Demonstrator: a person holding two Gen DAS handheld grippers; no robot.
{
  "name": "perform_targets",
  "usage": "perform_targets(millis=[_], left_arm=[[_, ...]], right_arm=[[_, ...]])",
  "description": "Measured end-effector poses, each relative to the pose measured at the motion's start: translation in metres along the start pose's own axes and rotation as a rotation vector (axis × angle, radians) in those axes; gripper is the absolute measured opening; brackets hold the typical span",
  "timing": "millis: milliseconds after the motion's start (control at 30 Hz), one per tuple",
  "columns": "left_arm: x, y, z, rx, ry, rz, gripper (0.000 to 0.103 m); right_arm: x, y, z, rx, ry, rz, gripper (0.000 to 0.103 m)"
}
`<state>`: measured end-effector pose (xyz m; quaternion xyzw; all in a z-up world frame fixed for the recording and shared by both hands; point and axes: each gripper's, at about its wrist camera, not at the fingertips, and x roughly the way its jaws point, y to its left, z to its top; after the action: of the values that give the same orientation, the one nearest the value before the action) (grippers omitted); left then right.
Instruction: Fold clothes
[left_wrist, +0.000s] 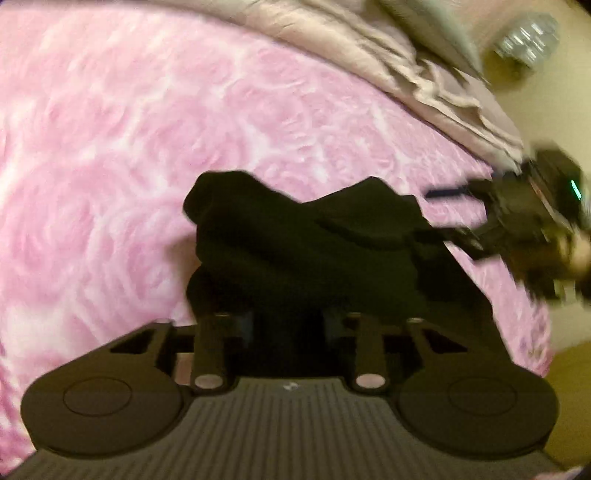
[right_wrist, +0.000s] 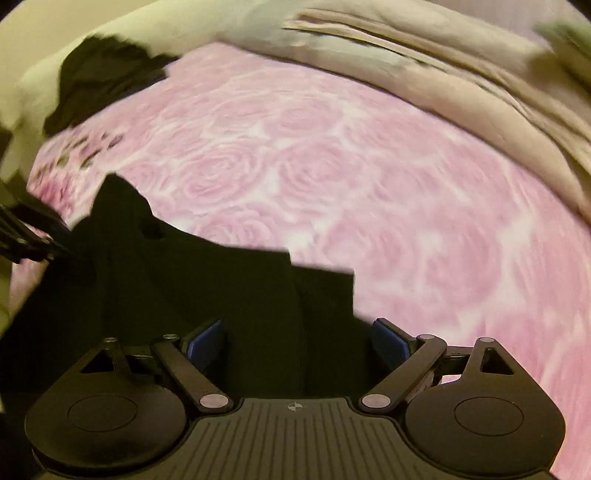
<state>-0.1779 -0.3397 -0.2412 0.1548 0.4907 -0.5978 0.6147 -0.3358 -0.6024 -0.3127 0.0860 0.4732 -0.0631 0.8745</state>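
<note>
Black garment lies bunched on the pink rose-print bedspread, well on the near side of the beige duvet heaped along the bed's far edge. It is rumpled — humps and loose flaps, no flat panel, no squared edges in either view. Judgement: this piece is not in a folded state now; it fits either a garment being gathered for a fold or one mid-fold with a layer lifted, and the pictures do not settle which.

A second dark heap sits at the bedspread's far left corner in the right wrist view, well apart from the black garment; folded or not — too blurred to say.

Left claw: the cloth covers the fingertips and dark merges with dark, so I cannot tell whether it is spread or pinching.

Right claw: spread wide, blue pads standing apart with garment fabric between them, not clamped. In the left wrist view it reaches in at the garment's right edge.

Hard to make out: motion blur in both views; the garment's type and outline; its near edge is cut off behind the claw bodies. A shiny object beyond the duvet is unidentifiable.
</note>
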Motion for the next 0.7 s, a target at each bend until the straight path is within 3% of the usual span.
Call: perform_targets(millis=[133, 300, 400, 467, 567, 700], left_arm=[[-0.032, -0.057, -0.014, 0.368, -0.106, 0.008, 0.018], [-0.041, -0.080, -0.024, 0.455, -0.129, -0.073, 0.017], [-0.037, -0.080, -0.022, 0.423, -0.129, -0.085, 0.017], [-0.032, -0.067, -0.017, 0.346, -0.121, -0.071, 0.017], [-0.018, -0.030, -0.008, 0.148, -0.072, -0.036, 0.018], [-0.010, -0.009, -0.008, 0.053, -0.039, -0.048, 0.018]], right_arm=[[0.018, -0.007, 0.010, -0.097, 0.046, 0.046, 0.090], [0.028, -0.015, 0.003, -0.107, 0.155, 0.142, 0.090], [0.028, -0.018, 0.001, -0.099, 0.188, 0.147, 0.090], [0.027, -0.018, 0.001, -0.094, 0.199, 0.137, 0.090], [0.021, -0.014, 0.006, -0.114, 0.180, 0.100, 0.090], [0.009, -0.007, 0.023, -0.150, 0.100, 0.129, 0.090]])
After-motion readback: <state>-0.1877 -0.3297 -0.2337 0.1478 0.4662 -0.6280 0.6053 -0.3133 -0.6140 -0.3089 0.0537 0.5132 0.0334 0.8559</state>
